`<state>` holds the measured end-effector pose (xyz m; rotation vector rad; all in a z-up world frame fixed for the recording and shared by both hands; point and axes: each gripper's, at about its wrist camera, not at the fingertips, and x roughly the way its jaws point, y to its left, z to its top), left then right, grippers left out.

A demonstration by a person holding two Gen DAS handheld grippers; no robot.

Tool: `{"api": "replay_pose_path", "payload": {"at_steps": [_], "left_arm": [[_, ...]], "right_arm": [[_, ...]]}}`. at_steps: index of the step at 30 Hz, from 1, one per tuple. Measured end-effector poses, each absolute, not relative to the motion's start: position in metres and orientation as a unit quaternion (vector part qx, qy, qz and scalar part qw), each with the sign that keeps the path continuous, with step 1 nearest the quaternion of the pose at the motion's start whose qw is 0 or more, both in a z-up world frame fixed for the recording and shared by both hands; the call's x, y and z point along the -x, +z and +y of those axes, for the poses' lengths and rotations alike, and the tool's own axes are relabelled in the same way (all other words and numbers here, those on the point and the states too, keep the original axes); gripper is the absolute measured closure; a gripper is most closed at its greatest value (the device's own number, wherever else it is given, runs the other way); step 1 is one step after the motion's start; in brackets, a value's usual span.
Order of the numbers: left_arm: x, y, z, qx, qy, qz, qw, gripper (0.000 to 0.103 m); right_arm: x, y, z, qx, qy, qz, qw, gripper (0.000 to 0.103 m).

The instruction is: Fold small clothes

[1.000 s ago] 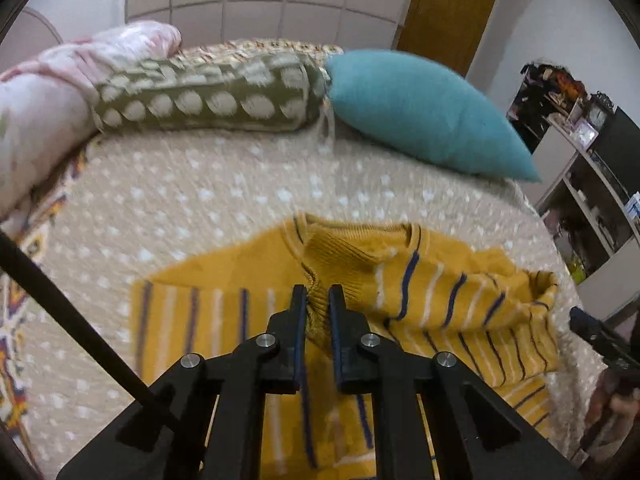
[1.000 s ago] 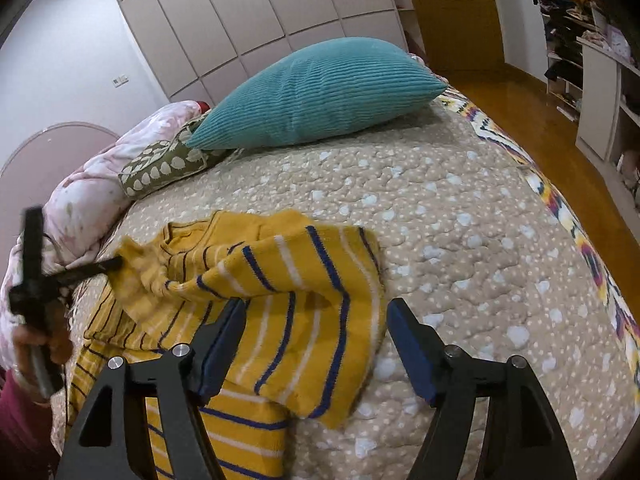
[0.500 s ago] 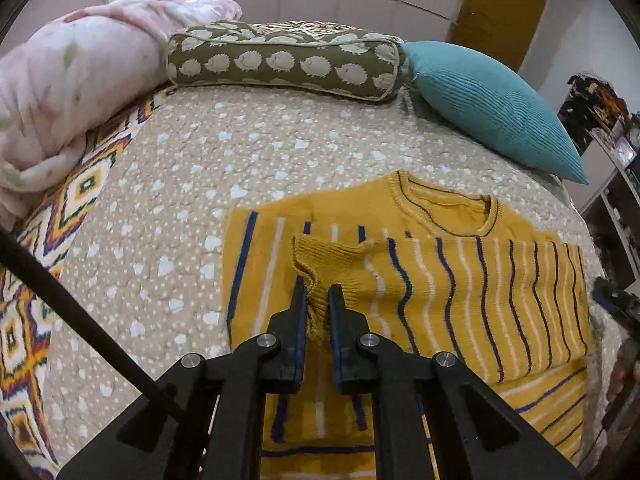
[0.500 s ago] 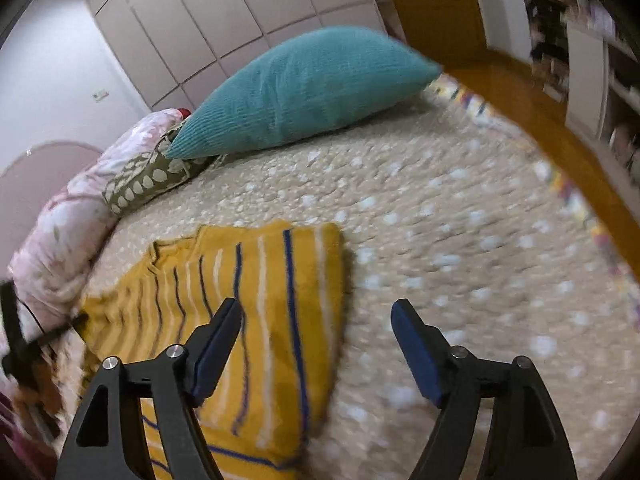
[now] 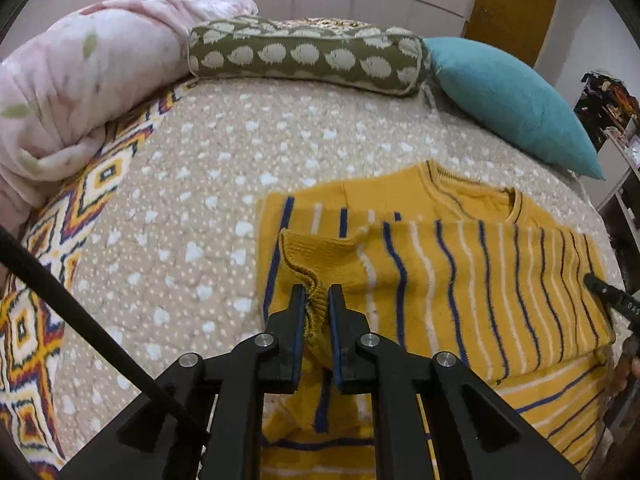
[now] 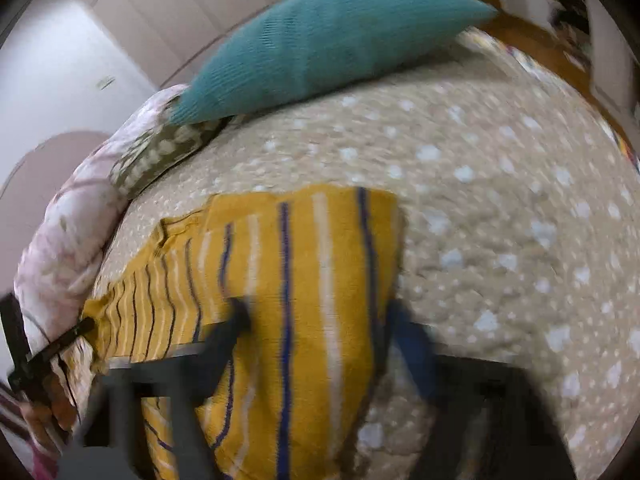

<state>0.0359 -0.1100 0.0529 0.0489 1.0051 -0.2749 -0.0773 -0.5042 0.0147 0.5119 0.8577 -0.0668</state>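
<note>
The yellow striped sweater lies on the bed, spread over the dotted beige cover, with one sleeve folded across its chest. The left claw is clenched on the ribbed cuff of that sleeve, which bunches up between the two fingers. The right claw hangs released above the garment's right edge, its fingers spread wide and gripping nothing.

The main risk, as I judge it, lies in the cuff: if the left claw lets go while the knit is bunched and raised, the sleeve may spring back or land crooked, leaving a lumpy fold. A pull sideways could also drag the whole sweater across the cover and skew the layers beneath. The right claw, blurred in its own view, may snag the top layer if it comes down carelessly.

The left wrist view shows the neckline, the pinched cuff and the olive bolster sharply; none of the grip is readable from the other side. The right wrist view alone shows the sweater's outer right edge against the cover and the teal pillow behind
</note>
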Motion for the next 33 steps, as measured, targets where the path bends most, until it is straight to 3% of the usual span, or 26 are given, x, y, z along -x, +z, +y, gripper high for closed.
{"api": "replay_pose_path", "payload": {"at_steps": [1,3,4,5,9,13,14,16,18,19,20,23,27,31,33], "left_arm": [[-0.036,0.052,-0.11,-0.022,-0.131,0.483,0.865,0.092],[-0.036,0.052,-0.109,-0.011,-0.135,0.484,0.864,0.082],[-0.035,0.049,-0.109,-0.006,-0.138,0.485,0.863,0.067],[-0.035,0.044,-0.113,-0.009,-0.142,0.49,0.86,0.059],[-0.028,0.032,-0.125,-0.046,-0.137,0.49,0.86,0.057],[-0.023,0.035,-0.123,-0.046,-0.139,0.484,0.863,0.039],[-0.023,0.035,-0.122,-0.039,-0.138,0.485,0.863,0.039],[-0.023,0.035,-0.121,-0.03,-0.136,0.488,0.862,0.039],[-0.021,0.035,-0.121,-0.025,-0.133,0.491,0.861,0.038],[-0.018,0.036,-0.12,-0.027,-0.133,0.49,0.861,0.038],[-0.016,0.037,-0.12,-0.03,-0.134,0.488,0.862,0.037],[-0.009,0.04,-0.118,-0.045,-0.13,0.474,0.87,0.025],[-0.01,0.036,-0.115,-0.04,-0.126,0.477,0.869,0.025],[-0.012,0.032,-0.116,-0.034,-0.121,0.478,0.869,0.025],[-0.014,0.029,-0.12,-0.038,-0.121,0.479,0.869,0.025]], "right_arm": [[0.078,0.019,-0.502,-0.226,-0.042,0.409,0.883,0.083],[0.085,0.032,-0.504,-0.226,-0.039,0.392,0.891,0.087],[0.091,0.04,-0.506,-0.217,-0.043,0.379,0.899,0.087],[0.095,0.044,-0.507,-0.206,-0.054,0.371,0.904,0.087],[0.086,0.018,-0.516,-0.179,-0.106,0.419,0.884,0.087],[0.114,0.034,-0.524,-0.234,-0.103,0.391,0.884,0.054],[0.12,0.039,-0.522,-0.241,-0.092,0.385,0.886,0.038],[0.127,0.042,-0.509,-0.247,-0.064,0.386,0.886,0.025],[0.124,0.033,-0.491,-0.232,-0.045,0.411,0.88,0.038],[0.123,0.028,-0.484,-0.215,-0.044,0.426,0.878,0.082],[0.122,0.024,-0.479,-0.192,-0.049,0.436,0.878,0.092],[0.136,0.026,-0.489,-0.196,-0.072,0.418,0.884,0.094],[0.141,0.023,-0.491,-0.183,-0.085,0.435,0.877,0.09],[0.145,0.054,-0.492,-0.191,-0.115,0.383,0.897,0.055],[0.132,0.065,-0.485,-0.176,-0.1,0.37,0.907,0.053]]}}
